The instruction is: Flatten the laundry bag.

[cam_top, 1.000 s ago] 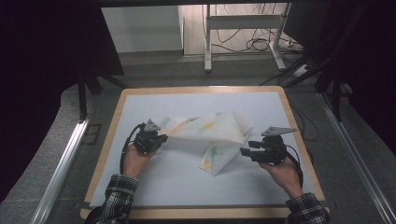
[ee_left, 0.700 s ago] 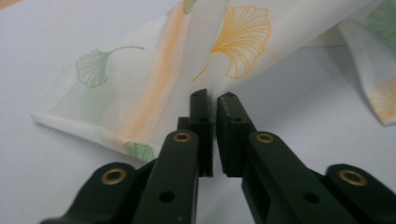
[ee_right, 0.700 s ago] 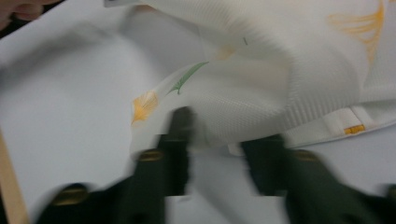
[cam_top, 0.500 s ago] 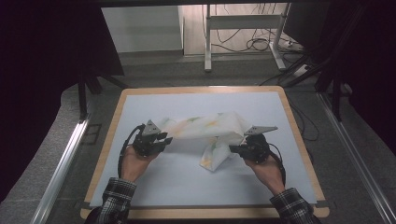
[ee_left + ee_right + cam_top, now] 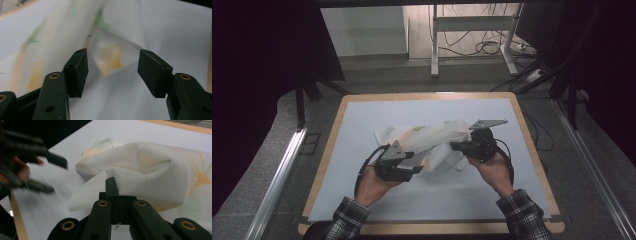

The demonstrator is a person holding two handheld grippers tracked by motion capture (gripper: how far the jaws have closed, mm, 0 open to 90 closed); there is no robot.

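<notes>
No writing can be read on the cloth (image 5: 432,145), a white piece printed with yellow and green leaves, bunched mid-frame on the table (image 5: 362,115), its length running left to right. The right gripper (image 5: 460,146), reaching in from the right, is clamped on a fold. The left gripper (image 5: 416,162), lower left, has just been opening, its jaws apart with nothing pinched.

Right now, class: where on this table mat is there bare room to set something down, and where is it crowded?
Free: the far strip of the mat between the wooden edge and the white printed cloth, the left side strip, and the near strip in front of the hands. Crowded: the middle, where the cloth lies bunched between the left tongs and right tongs.
</notes>
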